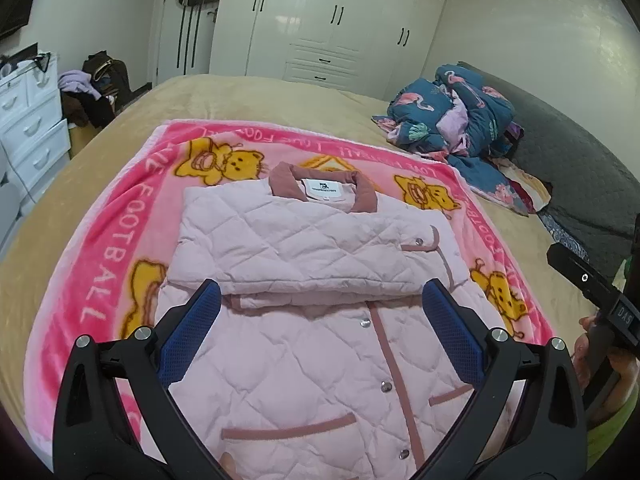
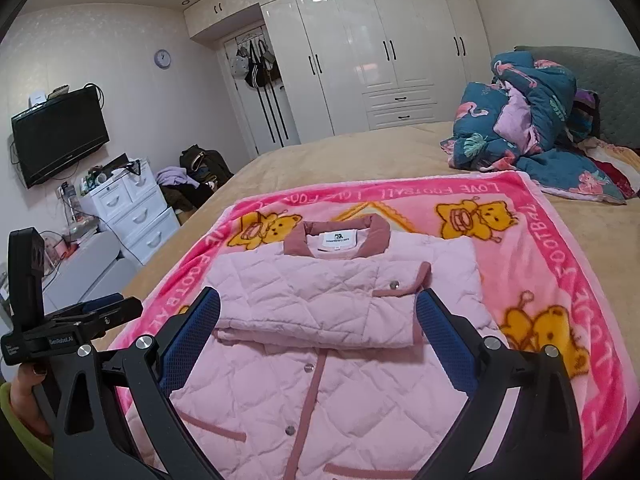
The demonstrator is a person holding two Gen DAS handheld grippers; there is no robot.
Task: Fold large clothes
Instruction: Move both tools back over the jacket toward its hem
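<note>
Below both tools, pink quilted jacket (image 1: 304, 256), untouched, sleeves folded in

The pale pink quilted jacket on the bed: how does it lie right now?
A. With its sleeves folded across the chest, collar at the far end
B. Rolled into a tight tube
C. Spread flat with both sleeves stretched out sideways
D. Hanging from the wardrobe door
A: the pale pink quilted jacket lies on the pink bear-print blanket with sleeves folded across its chest, its dusty-rose collar at the far end.

Tan bed (image 1: 224, 96), pink blanket (image 1: 116, 240), crumpled flamingo quilt (image 1: 452, 116)
</note>
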